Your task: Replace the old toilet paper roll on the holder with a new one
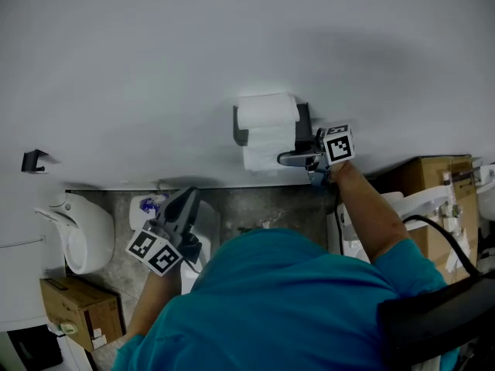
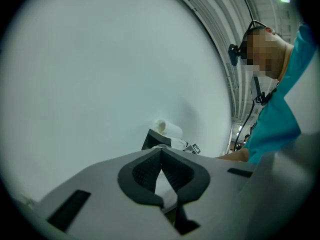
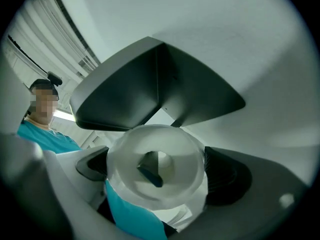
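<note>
A dark grey holder (image 1: 303, 122) is fixed to the white wall. One white roll (image 1: 267, 110) lies on top of it and a second roll (image 1: 261, 153) sits below. My right gripper (image 1: 290, 159) reaches in from the right at the lower roll's end. In the right gripper view this roll (image 3: 165, 144) is seen end-on between the wide-open jaws, with a dark bar (image 3: 149, 175) in its core and the holder's cover (image 3: 150, 84) above. My left gripper (image 1: 188, 199) hangs low at the left, shut with nothing in it; its view shows the holder (image 2: 152, 138) far off.
A white toilet fixture (image 1: 77, 230) and a cardboard box (image 1: 77, 308) stand at the lower left. Another cardboard box (image 1: 433, 176) and white fittings are at the right. A small black hook (image 1: 32, 161) is on the wall at the left. The person's teal shirt fills the lower middle.
</note>
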